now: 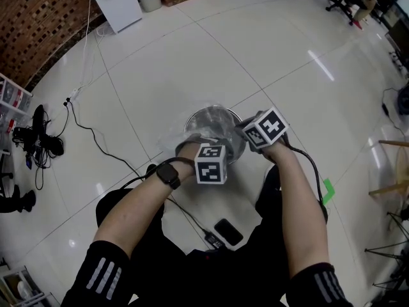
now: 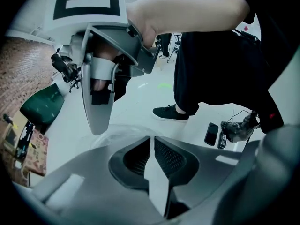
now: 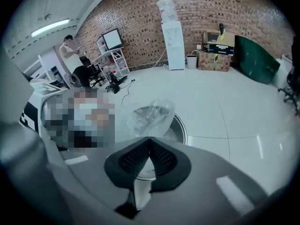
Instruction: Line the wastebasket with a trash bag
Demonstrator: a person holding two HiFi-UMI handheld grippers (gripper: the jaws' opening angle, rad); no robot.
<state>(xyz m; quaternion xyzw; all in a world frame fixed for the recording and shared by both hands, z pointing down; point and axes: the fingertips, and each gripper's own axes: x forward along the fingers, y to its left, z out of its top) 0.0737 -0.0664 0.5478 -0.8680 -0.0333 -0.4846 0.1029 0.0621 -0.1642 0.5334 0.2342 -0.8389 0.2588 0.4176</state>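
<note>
1. The round, shiny metal wastebasket (image 1: 216,123) stands on the glossy white tiled floor (image 1: 268,56), right in front of the person's feet and under both grippers.
2. A clear plastic trash bag (image 3: 151,116) sits crumpled over its mouth. Some of the film spills over the rim on the person's left side.
3. The right gripper (image 3: 150,138) hangs over the near rim on the right. Its jaws are pressed together, and the bunched film runs straight down into their tips, so it has the clear plastic trash bag pinched.
4. The left gripper (image 2: 151,138) is at the near rim, just beside the other one. Its jaws meet at the tips too. The film lies just past them, but I cannot tell whether any of it is caught.
5. Both marker cubes face up, and the person's bare forearms reach down to them. There is a black smartwatch (image 1: 168,174) on the left wrist.
6. A black phone (image 1: 228,231) lies on the floor between the person's legs, with a cable next to it. One black shoe (image 2: 171,112) shows in the left gripper view.
7. A green tape mark (image 1: 328,190) is stuck to the floor to the person's right.
8. Well away, a white water dispenser (image 3: 172,43) stands against the red brick wall (image 3: 211,8), with a small bin and cardboard boxes beside it.
</note>
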